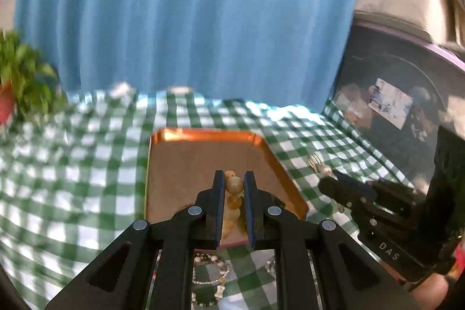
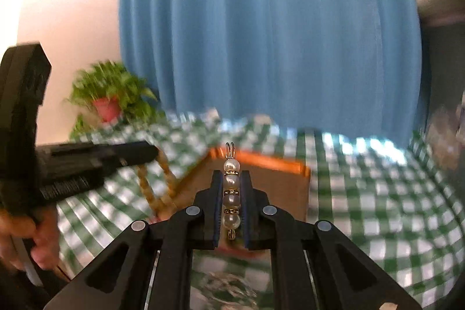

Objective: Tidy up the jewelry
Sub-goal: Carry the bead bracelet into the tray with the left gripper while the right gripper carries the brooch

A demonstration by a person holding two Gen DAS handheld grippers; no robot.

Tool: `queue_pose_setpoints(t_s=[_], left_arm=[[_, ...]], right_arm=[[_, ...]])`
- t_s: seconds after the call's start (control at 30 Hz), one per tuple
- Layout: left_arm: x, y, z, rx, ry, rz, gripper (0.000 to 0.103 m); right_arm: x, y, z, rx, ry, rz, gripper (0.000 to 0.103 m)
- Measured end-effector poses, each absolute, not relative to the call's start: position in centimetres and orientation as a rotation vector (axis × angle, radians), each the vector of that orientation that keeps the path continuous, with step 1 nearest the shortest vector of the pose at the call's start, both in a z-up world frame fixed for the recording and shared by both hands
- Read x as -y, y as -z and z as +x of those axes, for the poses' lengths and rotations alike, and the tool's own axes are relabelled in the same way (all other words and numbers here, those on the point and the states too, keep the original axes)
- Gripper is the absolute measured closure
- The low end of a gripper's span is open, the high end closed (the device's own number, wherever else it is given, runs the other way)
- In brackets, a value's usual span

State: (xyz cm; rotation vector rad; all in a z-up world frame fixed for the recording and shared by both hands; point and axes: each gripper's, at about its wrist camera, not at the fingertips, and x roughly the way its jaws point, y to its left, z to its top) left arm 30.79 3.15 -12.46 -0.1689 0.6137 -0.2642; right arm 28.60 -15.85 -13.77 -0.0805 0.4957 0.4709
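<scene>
Two grippers are up over the copper tray [image 1: 180, 153], and each one has a strand pinched between its pads. The left gripper [image 1: 234, 179] is clamped on a string of amber beads [image 1: 234, 184], which runs lengthwise between its jaws above the tray's floor; from the right wrist view the same beads [image 2: 162, 164] droop in a loop just off the tray's left edge. The right gripper [image 2: 231, 179] is closed on a pearl bracelet [image 2: 231, 180] with small gold spacers, its wire clasp poking out past the fingertips toward the tray's far rim [image 2: 270, 160]. In the left wrist view that right gripper [image 1: 327, 179] sits just off the tray's right edge, pearls at its tip. The tray rests on a green checked cloth [image 1: 72, 164]. On the cloth on the near side of the tray, seen between the left gripper's arms, lies more beaded jewelry [image 1: 209, 272], blurred. Beyond the tray's far left corner stands a potted plant [image 2: 109, 97], and a blue curtain [image 1: 189, 19] hangs behind the tray. A hand [image 2: 32, 237] grips the left tool's handle.
</scene>
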Motion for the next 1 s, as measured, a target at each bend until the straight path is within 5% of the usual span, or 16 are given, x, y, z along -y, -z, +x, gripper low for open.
queue_pose_setpoints(t_s=[0.4,1.0], left_arm=[[-5.6,15.7,36.3,-0.633,0.479,-0.550,0.090],[-0.9,23.1,39.5,-0.898,0.284,-0.293,0.090]], right_arm=[[16.8,15.3,32.1,-0.504,-0.425,-0.087,0.094],[17.6,22.1,36.5,-0.794,-0.319,-0.074,0.094]])
